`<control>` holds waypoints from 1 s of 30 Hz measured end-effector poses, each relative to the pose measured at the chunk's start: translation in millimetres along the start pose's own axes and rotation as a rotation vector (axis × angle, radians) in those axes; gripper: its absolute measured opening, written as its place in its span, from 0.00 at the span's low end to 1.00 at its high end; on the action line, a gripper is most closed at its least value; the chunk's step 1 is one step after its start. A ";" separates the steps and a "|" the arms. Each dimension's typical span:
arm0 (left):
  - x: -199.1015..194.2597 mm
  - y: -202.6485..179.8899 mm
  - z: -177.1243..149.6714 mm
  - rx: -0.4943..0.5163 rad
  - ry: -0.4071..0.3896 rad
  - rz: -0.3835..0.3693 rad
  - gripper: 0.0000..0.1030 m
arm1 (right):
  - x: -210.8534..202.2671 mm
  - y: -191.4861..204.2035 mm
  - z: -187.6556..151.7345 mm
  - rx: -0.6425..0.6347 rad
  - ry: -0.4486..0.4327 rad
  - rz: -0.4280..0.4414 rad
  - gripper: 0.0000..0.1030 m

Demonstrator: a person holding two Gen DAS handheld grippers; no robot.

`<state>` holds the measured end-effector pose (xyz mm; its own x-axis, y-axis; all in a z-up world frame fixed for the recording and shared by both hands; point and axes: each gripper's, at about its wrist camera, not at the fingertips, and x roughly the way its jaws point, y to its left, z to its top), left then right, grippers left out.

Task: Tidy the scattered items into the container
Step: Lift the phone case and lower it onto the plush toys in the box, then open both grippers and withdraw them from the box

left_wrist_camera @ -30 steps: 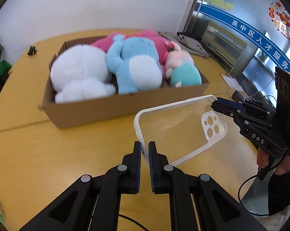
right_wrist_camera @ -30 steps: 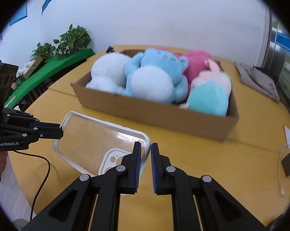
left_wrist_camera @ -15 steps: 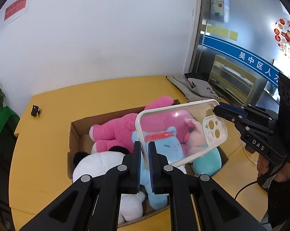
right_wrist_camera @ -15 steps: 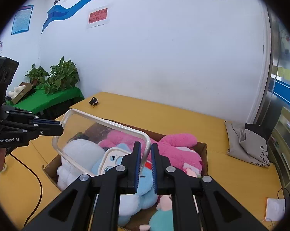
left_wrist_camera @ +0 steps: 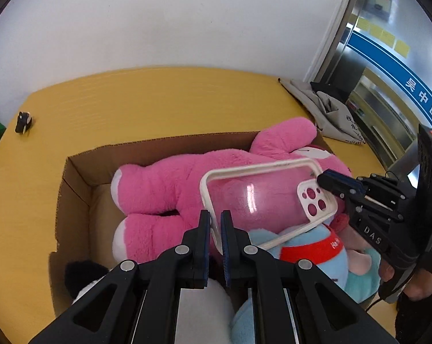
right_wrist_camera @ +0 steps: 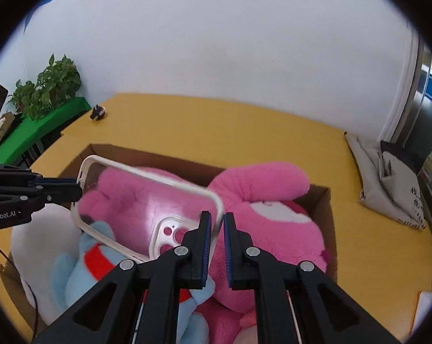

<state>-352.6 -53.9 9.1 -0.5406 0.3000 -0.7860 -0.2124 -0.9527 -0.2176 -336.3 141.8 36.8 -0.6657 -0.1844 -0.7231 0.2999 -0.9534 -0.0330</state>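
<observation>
**Asker:** Above the box, what are you holding?

**Me:** Above the cardboard box (left_wrist_camera: pixel 72 189) on the yellow tabletop (left_wrist_camera: pixel 158 100), I hold a clear phone case (left_wrist_camera: pixel 253 197) flat in the air between both claws. My left claw (left_wrist_camera: pixel 215 223) is pinching the case's plain end. My right claw (right_wrist_camera: pixel 215 229) is pinching the end with the camera cut-out. Both are pressed together on its white rim.

**Asker:** Which step is this?

**Me:** By my judgement, the carry is done and the drop comes next. The case hovers over the pink plush toy (left_wrist_camera: pixel 170 183), touching nothing below. The next move calls for lowering it, then spreading both claws together so that it falls level.

**Asker:** How does the case look?

**Me:** It is see-through with a whitish border and three round lens holes in a white corner block. The pink fur shows straight through it.

**Asker:** Is there room?

**Me:** Little. A blue plush toy (left_wrist_camera: pixel 310 249) and a white one (right_wrist_camera: pixel 41 246) crowd the box too, so the case would likely rest on top.
</observation>
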 end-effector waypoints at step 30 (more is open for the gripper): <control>-194.4 -83.3 -210.4 -0.104 -0.383 0.121 1.00 | -221.7 38.7 -158.8 0.073 -0.216 -0.156 0.77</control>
<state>-58.5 -43.3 58.2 -0.8244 0.1636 -0.5419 -0.0558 -0.9761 -0.2098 -68.6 183.7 86.3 -0.8326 -0.0729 -0.5490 0.1372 -0.9875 -0.0770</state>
